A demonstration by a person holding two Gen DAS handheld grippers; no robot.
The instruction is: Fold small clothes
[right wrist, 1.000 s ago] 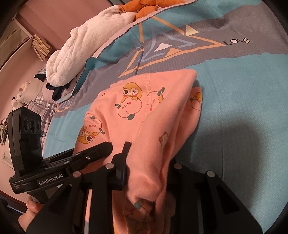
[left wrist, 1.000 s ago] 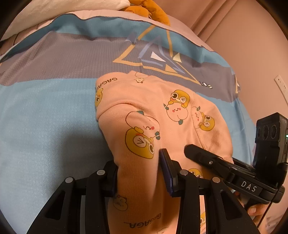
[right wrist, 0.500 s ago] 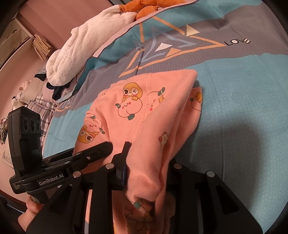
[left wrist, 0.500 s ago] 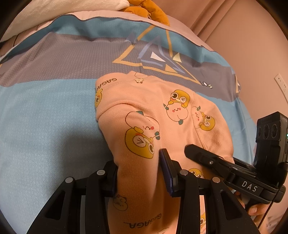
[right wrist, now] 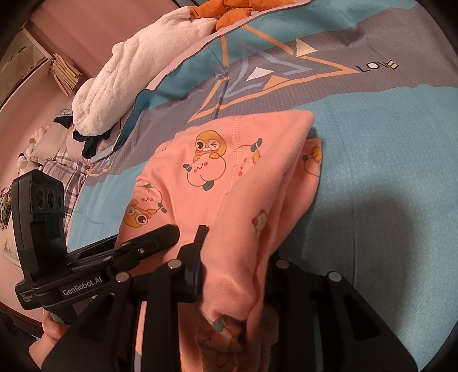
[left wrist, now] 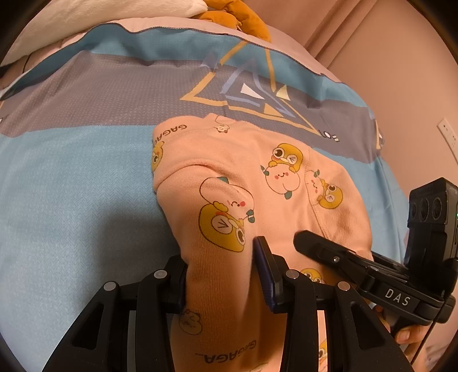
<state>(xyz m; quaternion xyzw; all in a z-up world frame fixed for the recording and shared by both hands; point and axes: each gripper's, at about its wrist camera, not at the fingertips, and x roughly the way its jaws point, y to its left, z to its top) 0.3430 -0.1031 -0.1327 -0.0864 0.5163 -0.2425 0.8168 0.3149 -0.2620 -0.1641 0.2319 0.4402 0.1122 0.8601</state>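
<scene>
A small pink garment (left wrist: 257, 189) printed with yellow cartoon figures lies folded over on a blue and grey bedspread (left wrist: 71, 186). My left gripper (left wrist: 220, 269) is shut on its near left edge, with cloth bunched between the fingers. My right gripper (right wrist: 232, 263) is shut on the near right edge of the same garment (right wrist: 229, 171). Each gripper shows in the other's view: the right one (left wrist: 357, 263) beside the left, and the left one (right wrist: 120, 254) beside the right. The cloth rises from the bed toward both grippers.
A white fluffy blanket (right wrist: 137, 74) and an orange plush toy (right wrist: 240, 8) lie at the head of the bed. Checked fabric and dark clothes (right wrist: 71, 143) are heaped at the left. A pink wall with a socket (left wrist: 446, 134) is at the right.
</scene>
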